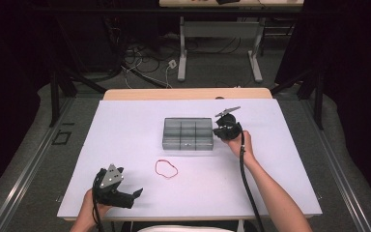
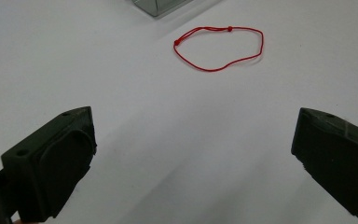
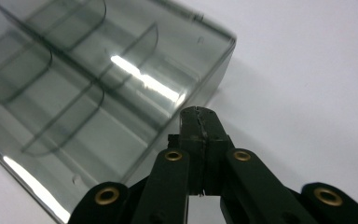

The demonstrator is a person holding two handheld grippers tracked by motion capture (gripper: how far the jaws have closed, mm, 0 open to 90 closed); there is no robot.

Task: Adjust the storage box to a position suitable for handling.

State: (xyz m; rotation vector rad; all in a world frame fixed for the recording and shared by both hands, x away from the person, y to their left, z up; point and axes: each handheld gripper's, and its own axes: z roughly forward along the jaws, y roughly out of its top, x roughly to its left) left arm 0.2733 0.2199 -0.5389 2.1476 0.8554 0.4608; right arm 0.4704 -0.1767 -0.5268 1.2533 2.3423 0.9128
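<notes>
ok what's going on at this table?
A person works a gripper in each hand over a white table. The right gripper has its jaws closed together at the edge of a clear compartment box; whether it pinches the box's wall or just touches it is hard to tell. The left gripper sits near the table's front edge, jaws wide open and holding nothing, pointed toward a red string loop that lies flat on the table, outside the box.
</notes>
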